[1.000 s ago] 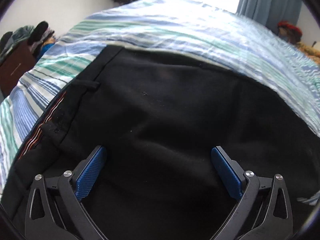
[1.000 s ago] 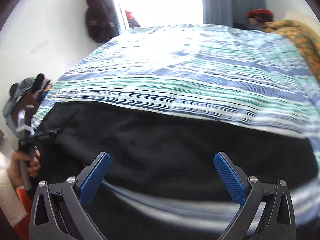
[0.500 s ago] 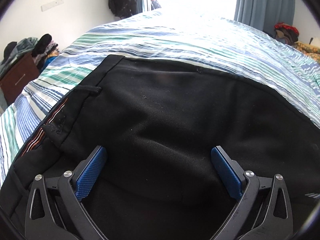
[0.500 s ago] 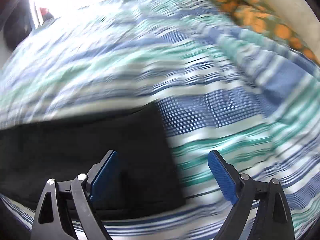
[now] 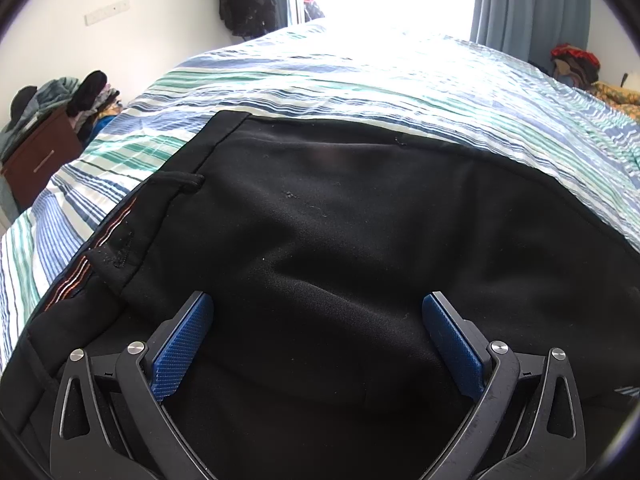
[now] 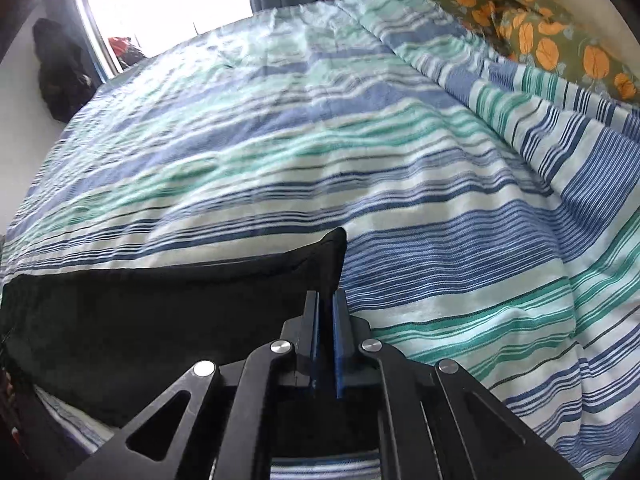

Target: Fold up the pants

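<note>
Only the left wrist view shows the waistband end of the black pants [image 5: 340, 248], lying flat on the striped bed [image 5: 360, 80], with the left hand-held gripper [image 5: 318, 340] spread wide above them, gripping nothing. Right wrist view shows the hem corner instead: right hand-held gripper [image 6: 326, 308] clamped on pants [image 6: 160, 304].
</note>
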`<state>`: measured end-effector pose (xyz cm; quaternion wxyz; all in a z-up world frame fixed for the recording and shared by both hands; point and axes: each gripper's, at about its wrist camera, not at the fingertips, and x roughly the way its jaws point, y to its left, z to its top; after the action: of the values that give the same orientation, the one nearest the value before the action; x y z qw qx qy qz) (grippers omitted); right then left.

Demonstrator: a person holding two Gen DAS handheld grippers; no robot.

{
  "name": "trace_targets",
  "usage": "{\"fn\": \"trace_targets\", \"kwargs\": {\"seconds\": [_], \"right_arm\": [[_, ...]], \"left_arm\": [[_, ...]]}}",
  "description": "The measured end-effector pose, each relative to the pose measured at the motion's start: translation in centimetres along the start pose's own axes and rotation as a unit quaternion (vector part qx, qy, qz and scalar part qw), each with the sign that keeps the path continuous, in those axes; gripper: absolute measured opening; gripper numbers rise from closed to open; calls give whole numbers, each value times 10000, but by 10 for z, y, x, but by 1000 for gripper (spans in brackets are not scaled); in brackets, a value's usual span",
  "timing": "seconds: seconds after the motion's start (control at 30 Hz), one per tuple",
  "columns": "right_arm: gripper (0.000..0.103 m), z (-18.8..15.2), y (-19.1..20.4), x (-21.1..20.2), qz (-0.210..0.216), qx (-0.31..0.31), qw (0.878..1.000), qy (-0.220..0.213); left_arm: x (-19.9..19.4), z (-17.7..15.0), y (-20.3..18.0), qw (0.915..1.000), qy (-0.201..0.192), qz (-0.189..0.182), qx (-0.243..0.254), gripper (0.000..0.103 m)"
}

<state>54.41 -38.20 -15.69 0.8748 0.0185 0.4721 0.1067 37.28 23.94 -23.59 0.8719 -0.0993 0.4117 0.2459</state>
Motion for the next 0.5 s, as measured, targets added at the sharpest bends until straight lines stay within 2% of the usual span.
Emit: {"fn": "trace_targets", "kwargs": {"seconds": [0.13, 0.23, 0.33, 0.37, 0.43, 0.5], "right_arm": [[4, -47, 44, -82, 474, -1078, 9918, -507], [4, -107, 54, -124, 491, -1256, 9896, -511], [4, -158, 31, -122, -80, -692, 9976, 1], [4, -172, 20, -116, -578, -405, 9973, 190], [7, -192, 3, -115, -1320, 92, 9902, 438], [8, -197, 4, -124, -1570, 383, 9863, 326]], "left_arm": [[0, 0, 0, 10000, 2, -2, 0, 102], [0, 0, 0, 10000, 6, 13, 4, 102], [-1, 1, -2, 10000, 16, 78, 27, 102], [-1, 2, -3, 9999, 26, 125, 37, 102], [-3, 3, -5, 9998, 20, 209, 50, 103], [-4, 4, -6, 9997, -9, 243, 75, 103]]}}
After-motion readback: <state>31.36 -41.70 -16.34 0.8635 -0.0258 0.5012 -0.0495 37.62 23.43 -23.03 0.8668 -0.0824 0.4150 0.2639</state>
